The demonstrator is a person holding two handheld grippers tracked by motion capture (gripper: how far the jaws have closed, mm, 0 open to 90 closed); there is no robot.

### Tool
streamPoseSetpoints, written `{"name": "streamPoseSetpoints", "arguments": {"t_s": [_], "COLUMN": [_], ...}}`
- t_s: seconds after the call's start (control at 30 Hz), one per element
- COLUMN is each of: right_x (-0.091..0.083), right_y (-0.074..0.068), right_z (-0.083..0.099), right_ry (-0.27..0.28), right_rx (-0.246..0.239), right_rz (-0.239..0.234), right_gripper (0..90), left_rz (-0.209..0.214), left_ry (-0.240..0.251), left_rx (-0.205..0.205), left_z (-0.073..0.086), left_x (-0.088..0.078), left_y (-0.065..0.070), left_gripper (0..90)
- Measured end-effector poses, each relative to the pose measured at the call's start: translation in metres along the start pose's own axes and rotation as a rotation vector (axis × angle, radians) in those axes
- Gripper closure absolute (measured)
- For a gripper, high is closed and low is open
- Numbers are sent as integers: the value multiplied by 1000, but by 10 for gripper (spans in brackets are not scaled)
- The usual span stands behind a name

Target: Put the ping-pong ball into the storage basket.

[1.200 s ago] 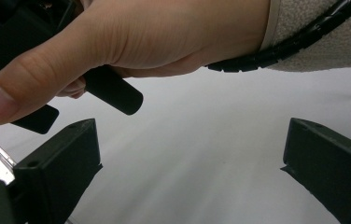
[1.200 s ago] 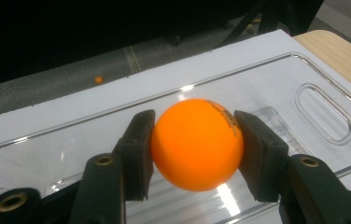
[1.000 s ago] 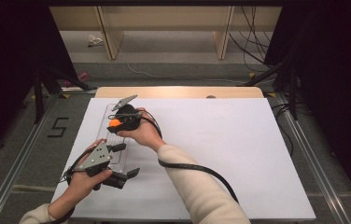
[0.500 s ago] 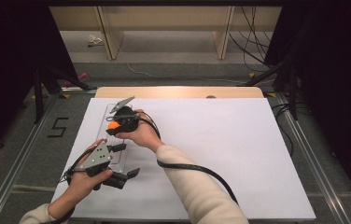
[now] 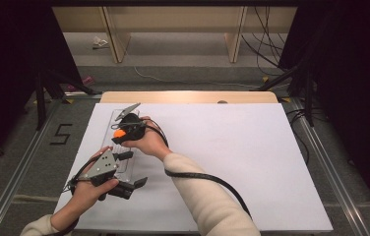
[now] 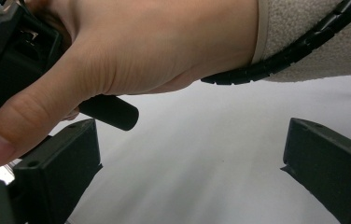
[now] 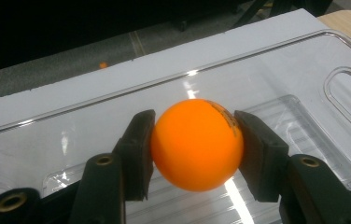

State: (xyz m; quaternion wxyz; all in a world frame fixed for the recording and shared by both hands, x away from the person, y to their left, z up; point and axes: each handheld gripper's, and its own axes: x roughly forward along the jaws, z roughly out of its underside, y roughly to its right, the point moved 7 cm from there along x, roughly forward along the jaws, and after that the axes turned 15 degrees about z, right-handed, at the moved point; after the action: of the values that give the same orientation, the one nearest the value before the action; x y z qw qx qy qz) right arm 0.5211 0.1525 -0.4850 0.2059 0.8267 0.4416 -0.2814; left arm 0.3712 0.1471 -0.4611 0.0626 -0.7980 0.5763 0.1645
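Right gripper pinches orange ball, one black pad pressed on each side, ball centred in right gripper view, held just above clear plastic tray. In high view ball sits left of centre, over tray on white table cover. Left gripper lies lower left of frame, at near end of tray, jaws spread wide, nothing between them. Left gripper view: both jaws far apart over white cover; right hand crosses upper frame.
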Motion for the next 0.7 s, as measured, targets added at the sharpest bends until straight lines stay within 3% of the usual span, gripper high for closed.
{"name": "streamPoseSetpoints", "arguments": {"t_s": [0.7], "right_x": [5], "right_y": [-3], "right_z": [1], "right_ry": [-13], "right_rx": [-5], "right_rz": [-3], "right_gripper": [512], "left_rz": [1], "left_ry": [-4], "left_rx": [0], "left_z": [0], "left_x": [0], "left_y": [0], "left_gripper": [34]}}
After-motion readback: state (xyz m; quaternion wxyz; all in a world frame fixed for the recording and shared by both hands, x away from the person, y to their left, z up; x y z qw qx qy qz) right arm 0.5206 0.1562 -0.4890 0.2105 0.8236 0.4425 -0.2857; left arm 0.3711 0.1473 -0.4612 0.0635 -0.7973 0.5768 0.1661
